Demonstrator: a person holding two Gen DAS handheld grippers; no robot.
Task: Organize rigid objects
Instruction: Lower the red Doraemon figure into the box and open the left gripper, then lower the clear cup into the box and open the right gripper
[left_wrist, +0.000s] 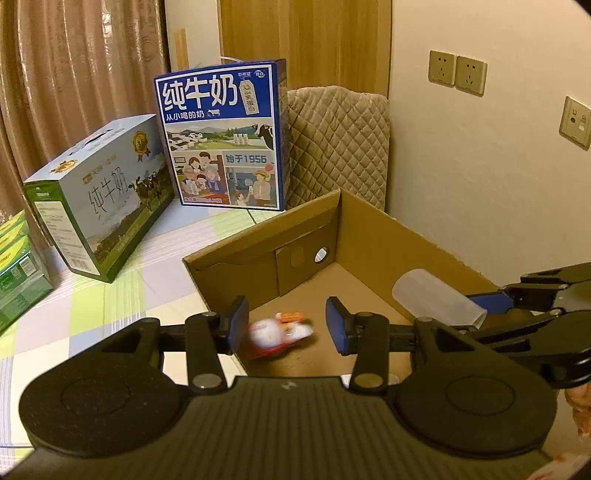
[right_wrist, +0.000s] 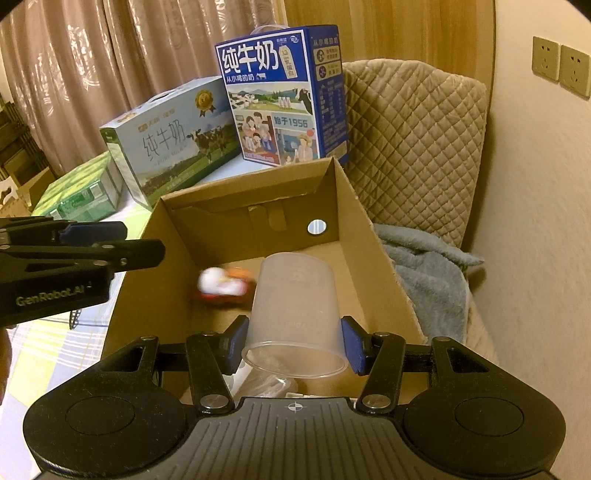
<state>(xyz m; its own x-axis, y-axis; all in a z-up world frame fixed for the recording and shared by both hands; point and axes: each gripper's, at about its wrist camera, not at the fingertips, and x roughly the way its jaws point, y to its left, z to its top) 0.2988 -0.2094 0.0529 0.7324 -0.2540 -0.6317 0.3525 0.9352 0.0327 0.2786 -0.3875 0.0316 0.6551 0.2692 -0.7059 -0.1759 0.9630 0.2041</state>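
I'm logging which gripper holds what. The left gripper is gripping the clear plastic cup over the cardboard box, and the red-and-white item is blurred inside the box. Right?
Not quite: the right gripper grips the cup, as the right wrist view shows. The left gripper is open. The rest stands: the cup is over the box, the red-and-white item blurred inside.

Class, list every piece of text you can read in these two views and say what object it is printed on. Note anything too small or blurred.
"纯牛奶", "从小喝的奶", "始于1956": blue milk carton.
"纯牛奶", "PURE MILK": green-and-white milk carton.
"GenRobot.AI": left gripper body.
Fine print on both cartons' side panels: too small.
Green box: print unreadable.
Red-and-white item in the cardboard box: blurred.
Markings on the clear cup held by the right gripper: too faint.
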